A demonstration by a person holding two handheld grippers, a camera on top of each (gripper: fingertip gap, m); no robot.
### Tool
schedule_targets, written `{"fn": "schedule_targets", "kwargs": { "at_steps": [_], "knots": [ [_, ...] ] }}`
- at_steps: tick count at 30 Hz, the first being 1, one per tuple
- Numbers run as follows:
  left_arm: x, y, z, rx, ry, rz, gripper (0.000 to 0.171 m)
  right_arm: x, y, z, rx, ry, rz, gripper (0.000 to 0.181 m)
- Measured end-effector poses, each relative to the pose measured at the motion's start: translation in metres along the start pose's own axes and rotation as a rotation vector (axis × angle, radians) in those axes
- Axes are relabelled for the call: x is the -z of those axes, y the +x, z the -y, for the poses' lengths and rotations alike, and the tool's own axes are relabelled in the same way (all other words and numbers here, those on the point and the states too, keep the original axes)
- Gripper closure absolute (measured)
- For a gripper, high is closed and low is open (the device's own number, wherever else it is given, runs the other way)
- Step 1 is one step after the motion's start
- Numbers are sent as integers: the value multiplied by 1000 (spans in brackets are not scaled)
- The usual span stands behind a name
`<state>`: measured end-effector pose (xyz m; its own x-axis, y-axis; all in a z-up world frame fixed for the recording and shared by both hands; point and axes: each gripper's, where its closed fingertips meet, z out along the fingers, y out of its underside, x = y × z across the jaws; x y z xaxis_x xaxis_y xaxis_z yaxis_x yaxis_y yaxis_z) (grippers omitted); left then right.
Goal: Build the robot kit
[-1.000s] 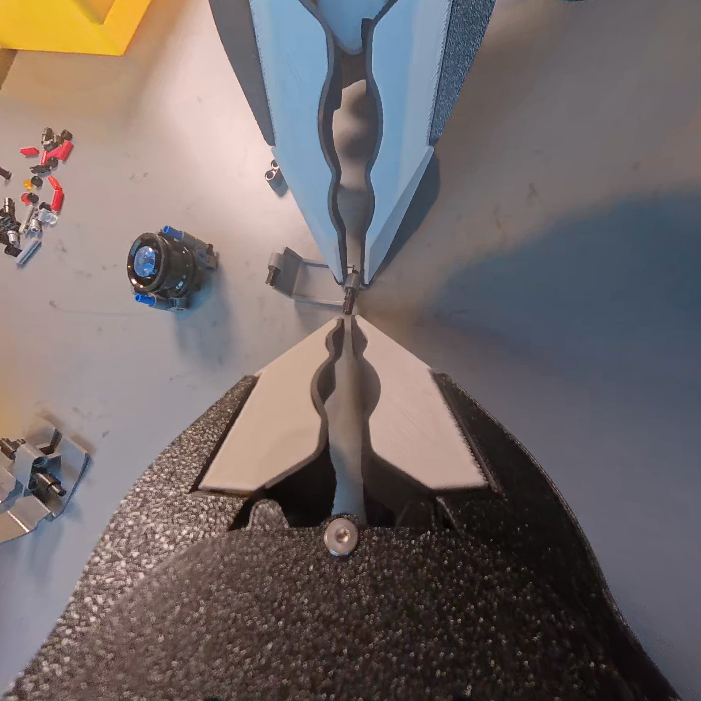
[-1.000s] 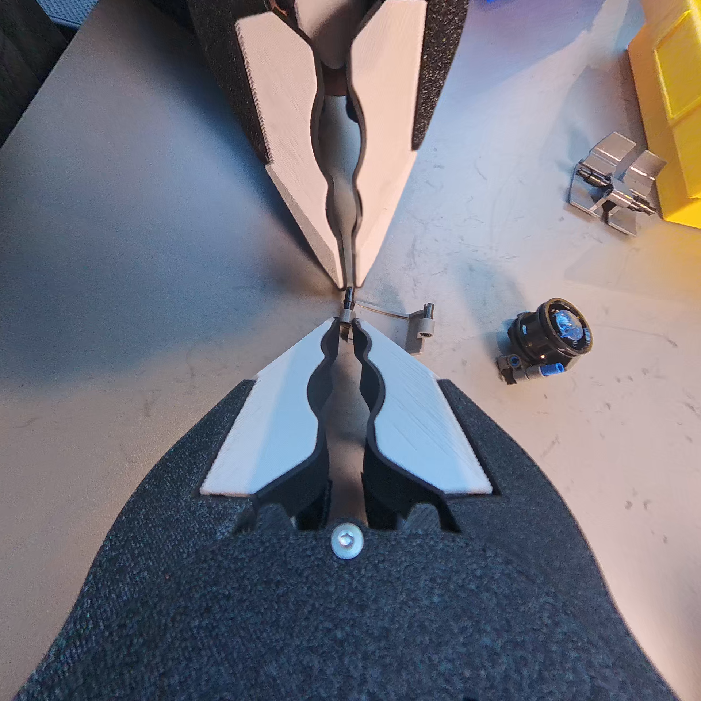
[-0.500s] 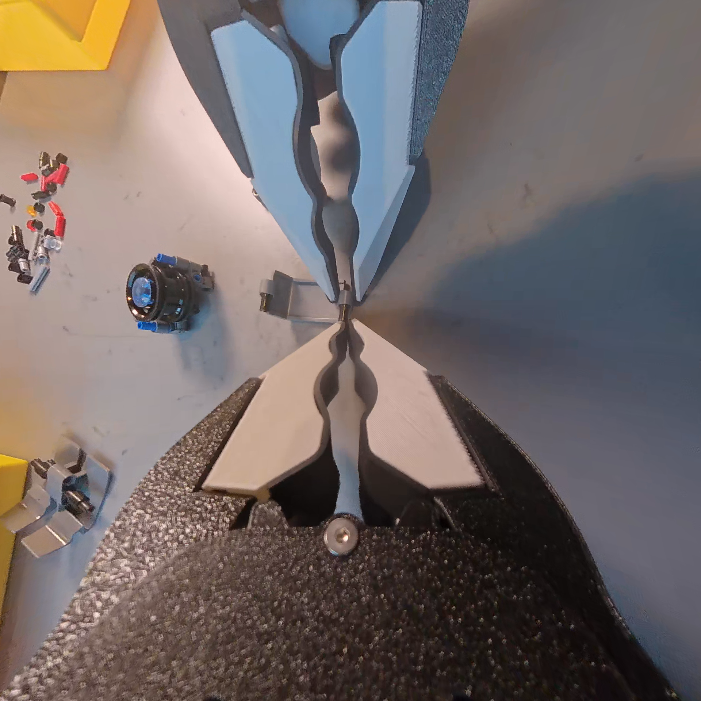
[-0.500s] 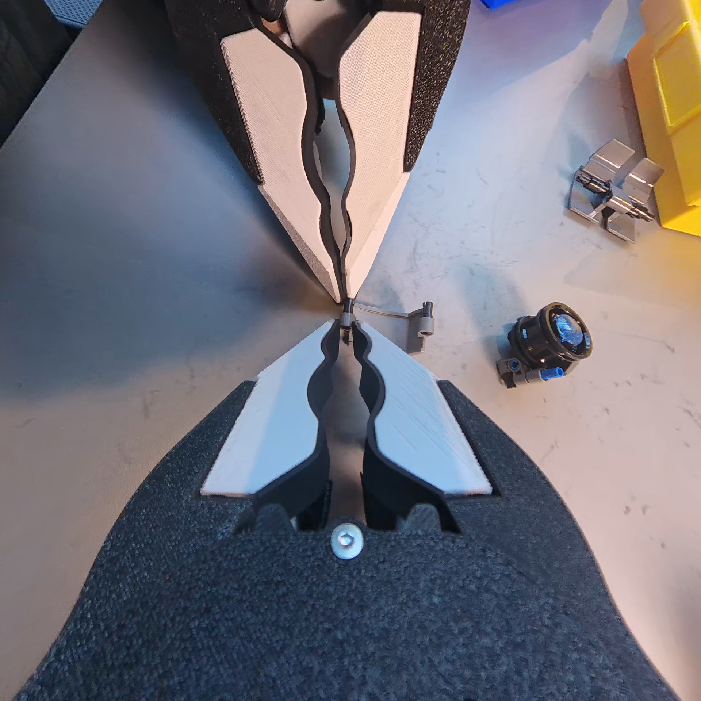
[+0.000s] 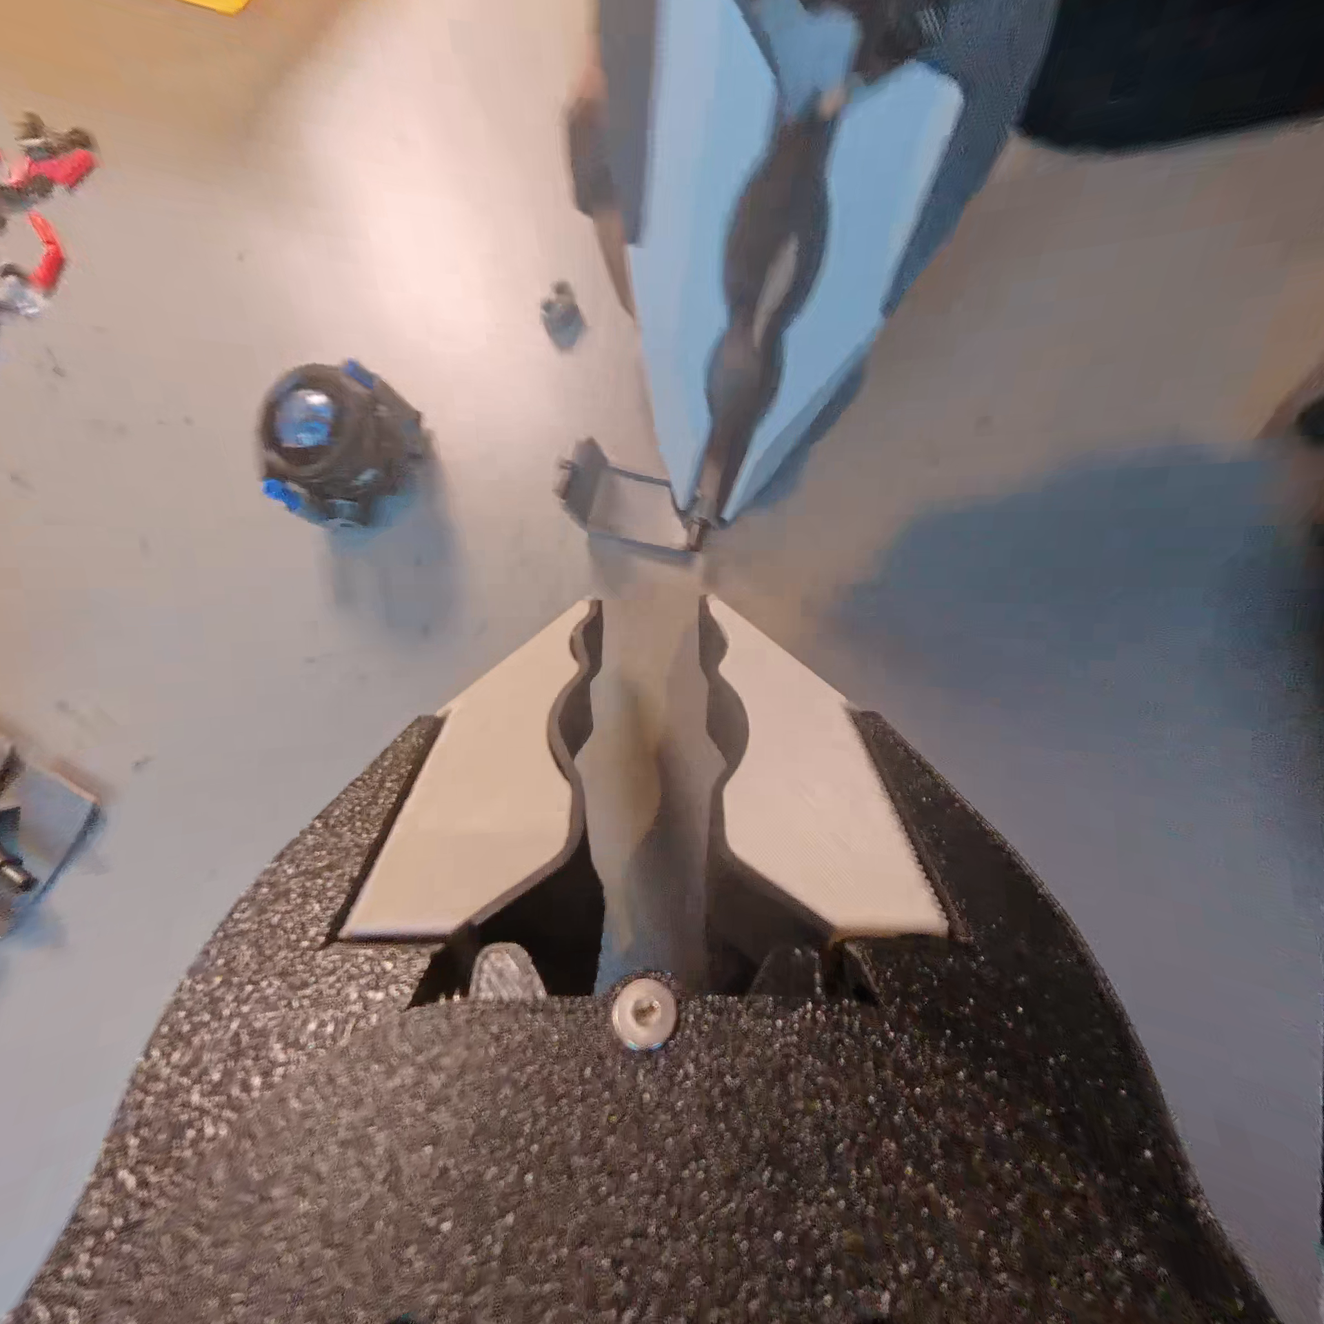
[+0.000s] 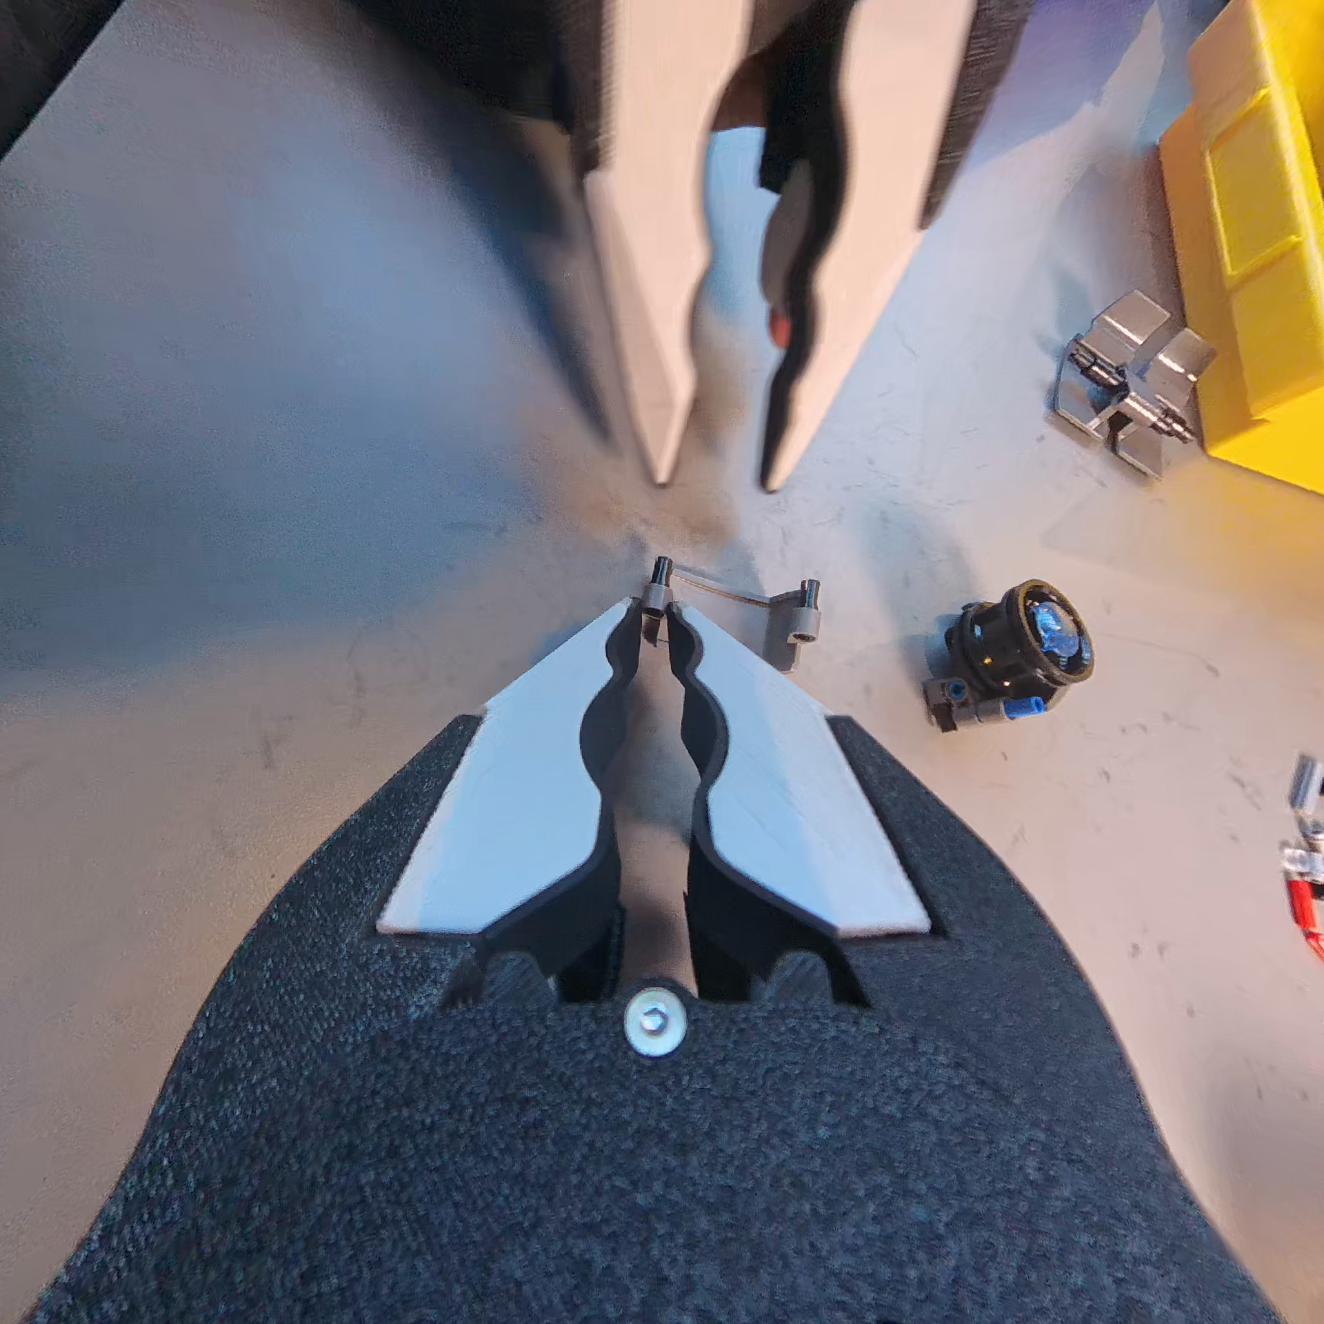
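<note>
My right gripper [image 6: 653,615] is shut on one end of a small grey frame part [image 6: 784,625] with black pins, held just above the grey table [image 6: 286,645]. In the left wrist view the right gripper [image 5: 706,512] comes in from the top with the grey frame part [image 5: 616,501] at its tips. My left gripper [image 5: 650,603] is open and empty, a short gap back from that part. In the right wrist view the left gripper [image 6: 716,478] hangs opposite, jaws apart and blurred.
A black round assembly with blue pins [image 6: 1017,652] lies to the right, also in the left wrist view [image 5: 333,444]. A grey hinged assembly [image 6: 1132,380] sits by a yellow bin [image 6: 1261,251]. Small red and black pieces [image 5: 43,172] and a small black piece [image 5: 562,315] lie on the table. My left and right fingertips are right by each other. It is some 8 centimetres from my right tips to the small black piece [image 5: 562,315].
My left gripper has opened, let go of the pin end and drawn back from the part. My right gripper keeps its hold on the grey part.
</note>
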<state>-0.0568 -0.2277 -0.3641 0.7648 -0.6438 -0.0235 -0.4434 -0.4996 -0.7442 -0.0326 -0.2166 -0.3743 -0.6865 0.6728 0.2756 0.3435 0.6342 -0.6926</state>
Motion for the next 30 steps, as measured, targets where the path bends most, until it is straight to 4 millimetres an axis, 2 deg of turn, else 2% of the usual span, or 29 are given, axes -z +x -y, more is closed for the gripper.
{"fn": "schedule_targets", "kwargs": {
  "at_steps": [2,5,8,10,12,15,19,23,27,30],
  "knots": [
    [4,-14,13,83,78,4,145,0,0,0,26,3,0,174],
    [-5,-23,22,113,106,-43,143,0,0,1,41,14,-4,174],
    [-20,-19,25,88,77,-122,144,0,0,1,52,13,-14,174],
    [-27,-17,24,42,58,-141,158,0,0,1,54,13,-16,174],
    [-31,-18,23,31,41,-141,164,0,0,1,56,13,-17,173],
    [-32,-20,22,7,36,-113,165,4,2,0,32,13,-7,162],
    [-33,-23,20,3,27,-74,165,24,6,5,-63,75,31,146],
    [-34,-25,19,-9,23,-47,165,51,27,-3,-151,122,-37,140],
    [-33,-24,19,-27,26,-37,162,78,53,-28,-244,124,-144,140],
    [-32,-25,20,-37,36,-30,161,89,60,-50,-302,81,-164,144]
  ]
}}
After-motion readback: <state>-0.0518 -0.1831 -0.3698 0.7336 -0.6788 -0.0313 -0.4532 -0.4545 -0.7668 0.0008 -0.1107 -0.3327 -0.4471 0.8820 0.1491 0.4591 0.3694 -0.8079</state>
